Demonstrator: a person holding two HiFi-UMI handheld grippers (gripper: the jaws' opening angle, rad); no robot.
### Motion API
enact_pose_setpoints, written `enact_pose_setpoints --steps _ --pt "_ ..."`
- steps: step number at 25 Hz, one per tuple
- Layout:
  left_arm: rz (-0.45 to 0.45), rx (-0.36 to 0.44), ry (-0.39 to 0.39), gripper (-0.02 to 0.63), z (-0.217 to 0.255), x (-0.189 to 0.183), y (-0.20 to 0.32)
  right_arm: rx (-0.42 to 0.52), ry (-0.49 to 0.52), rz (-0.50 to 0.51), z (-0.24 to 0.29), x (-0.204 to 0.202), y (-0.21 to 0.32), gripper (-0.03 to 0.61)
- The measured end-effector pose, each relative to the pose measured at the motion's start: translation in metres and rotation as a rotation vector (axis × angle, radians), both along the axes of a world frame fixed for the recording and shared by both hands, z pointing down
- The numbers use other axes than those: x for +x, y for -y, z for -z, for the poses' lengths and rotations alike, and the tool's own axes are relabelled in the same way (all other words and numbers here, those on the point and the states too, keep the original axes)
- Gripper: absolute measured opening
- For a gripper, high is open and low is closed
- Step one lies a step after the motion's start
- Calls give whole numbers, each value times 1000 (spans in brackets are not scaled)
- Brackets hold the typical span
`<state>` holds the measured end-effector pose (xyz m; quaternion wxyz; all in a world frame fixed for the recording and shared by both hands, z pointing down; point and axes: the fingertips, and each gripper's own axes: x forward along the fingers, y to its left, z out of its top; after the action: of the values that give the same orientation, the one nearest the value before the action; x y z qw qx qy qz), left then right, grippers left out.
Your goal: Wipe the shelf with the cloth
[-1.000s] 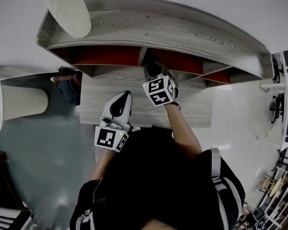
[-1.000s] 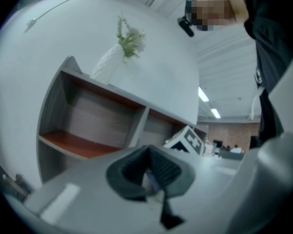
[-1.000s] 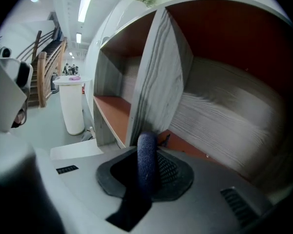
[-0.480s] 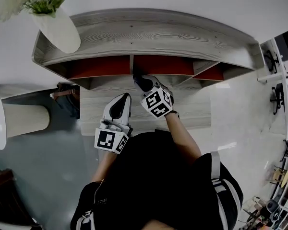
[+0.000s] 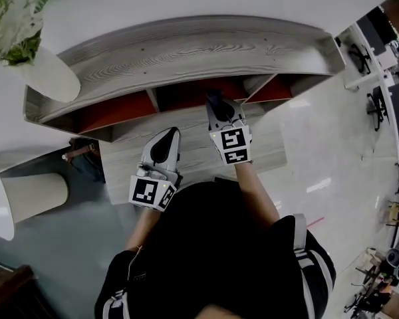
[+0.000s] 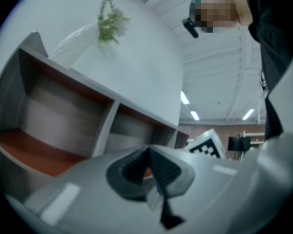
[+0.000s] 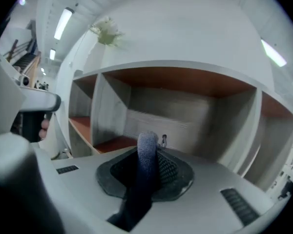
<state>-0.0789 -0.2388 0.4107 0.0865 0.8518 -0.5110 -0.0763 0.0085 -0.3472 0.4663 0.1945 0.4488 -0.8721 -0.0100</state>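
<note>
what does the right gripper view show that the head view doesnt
Only the right gripper view: the right hand-held gripper's jaws shut on the cloth, and a compartment's back wall. Only the head view: the shelf's top board and the person's torso. Both: the shelf's red compartments and the plant.

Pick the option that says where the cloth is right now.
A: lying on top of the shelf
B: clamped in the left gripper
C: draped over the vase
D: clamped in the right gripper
D: the right gripper view shows the dark cloth pinched in the right gripper, while the left gripper is shut on nothing.
</note>
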Motion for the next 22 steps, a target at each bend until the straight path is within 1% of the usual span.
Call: enact_pose_setpoints --steps 2,4,7,9,11,13,17,22 --pt "-21 6 2 5 3 8 4 -12 -30 -90 -3 24 16 54" --pt "-38 14 4 5 6 16 7 -46 -48 -159 -10 45 29 54" --pt "-52 17 7 5 8 21 13 -90 -74 -232 -22 66 45 54" --pt "-54 13 8 5 8 22 17 -120 -108 -262 -30 73 55 54" --pt "-53 6 9 5 7 23 21 -158 -148 -265 -40 74 61 54" --pt "-49 1 9 5 5 22 24 -190 -175 -243 -49 68 64 54" --pt "-32 -13 8 5 1 17 27 -209 -236 -212 -56 61 68 54" --pt "-8 -34 9 5 -5 9 29 -233 -266 -187 -57 53 80 54"
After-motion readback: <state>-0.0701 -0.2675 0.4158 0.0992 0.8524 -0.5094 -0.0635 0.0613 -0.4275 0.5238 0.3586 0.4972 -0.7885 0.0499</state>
